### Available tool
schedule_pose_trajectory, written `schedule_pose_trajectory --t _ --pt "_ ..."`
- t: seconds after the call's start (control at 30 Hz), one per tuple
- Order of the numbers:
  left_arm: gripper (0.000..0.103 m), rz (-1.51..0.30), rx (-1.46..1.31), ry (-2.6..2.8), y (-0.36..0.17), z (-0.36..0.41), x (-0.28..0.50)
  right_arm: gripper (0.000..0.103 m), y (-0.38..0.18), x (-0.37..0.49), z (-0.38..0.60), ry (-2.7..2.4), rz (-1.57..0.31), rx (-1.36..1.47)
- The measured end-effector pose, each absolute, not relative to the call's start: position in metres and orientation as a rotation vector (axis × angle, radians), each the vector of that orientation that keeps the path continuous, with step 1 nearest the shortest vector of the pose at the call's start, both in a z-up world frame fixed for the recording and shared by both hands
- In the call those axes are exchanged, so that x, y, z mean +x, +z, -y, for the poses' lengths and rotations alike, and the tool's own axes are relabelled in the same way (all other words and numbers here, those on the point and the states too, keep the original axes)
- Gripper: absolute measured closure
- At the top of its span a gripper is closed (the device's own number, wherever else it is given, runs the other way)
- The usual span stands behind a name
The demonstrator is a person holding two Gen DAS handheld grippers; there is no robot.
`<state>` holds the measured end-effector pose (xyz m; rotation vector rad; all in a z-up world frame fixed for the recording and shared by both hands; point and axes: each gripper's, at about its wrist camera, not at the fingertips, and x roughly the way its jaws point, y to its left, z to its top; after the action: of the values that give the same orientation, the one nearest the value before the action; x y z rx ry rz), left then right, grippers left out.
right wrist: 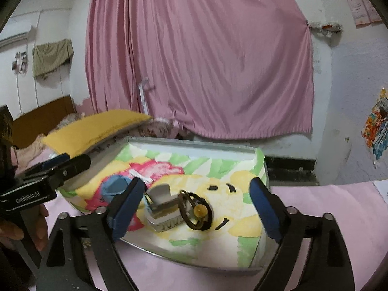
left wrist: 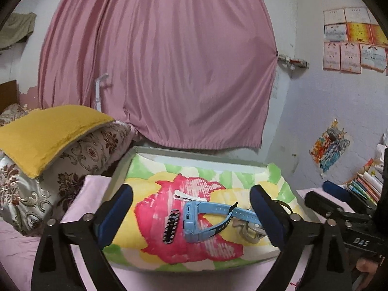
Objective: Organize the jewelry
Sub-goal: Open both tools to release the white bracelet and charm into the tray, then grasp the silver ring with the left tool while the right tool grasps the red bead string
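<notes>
Landmark: the tray [left wrist: 145, 150], a shallow metal one lined with a flower-print cloth, lying on the bed's pink sheet [left wrist: 82, 189].
Progress: my reading is that sorting has hardly begun or the gathering part is done; every piece in view lies loose on the tray's cloth, none in either hand-held gripper, and no box or compartments show.
Left to do: judging by the jumble, the pieces must be separated and set in order; where they should end up I cannot tell.
Blue watch [left wrist: 194, 220]: one, at the middle of the tray, strap trailing toward the tray's right side.
Black patterned clip [left wrist: 171, 226]: one, just left of the watch.
White hair clip [left wrist: 188, 195]: one, just behind the watch, toward the tray's far rim.
Silver claw clip [right wrist: 161, 209]: one, right of the watch, touching its strap end.
Brown hair tie with amber bead [right wrist: 196, 208]: one, against the claw clip's right side.
Left hand-held gripper [left wrist: 192, 218]: jaws spread wide, empty, hovering over the tray's near edge with the watch between the fingers' line of sight.
Right hand-held gripper [right wrist: 196, 206]: also spread wide and empty, facing the claw clip and hair tie.
Nearby: a yellow cushion [left wrist: 48, 133] left of the tray, books [left wrist: 363, 184] well to its right.
</notes>
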<state>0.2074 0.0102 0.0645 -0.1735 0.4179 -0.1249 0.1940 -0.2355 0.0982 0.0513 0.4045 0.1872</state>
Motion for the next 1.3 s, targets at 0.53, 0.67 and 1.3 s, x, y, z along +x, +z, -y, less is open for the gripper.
schedule_pose_trajectory --t 0.53,0.67,1.3 --pt "0.001 -0.361 -0.092 -0.166 0.070 -0.013 0.140 0.002 0.110 0.123 0.234 0.242 -0.290 -0.009" --pt "0.001 -0.385 -0.070 -0.180 0.064 -0.014 0.129 0.002 0.104 0.114 0.236 0.260 -0.338 -0.032" --pt "0.001 -0.702 -0.021 -0.279 0.022 -0.009 0.133 0.002 0.041 0.125 0.241 0.389 -0.735 -0.082"
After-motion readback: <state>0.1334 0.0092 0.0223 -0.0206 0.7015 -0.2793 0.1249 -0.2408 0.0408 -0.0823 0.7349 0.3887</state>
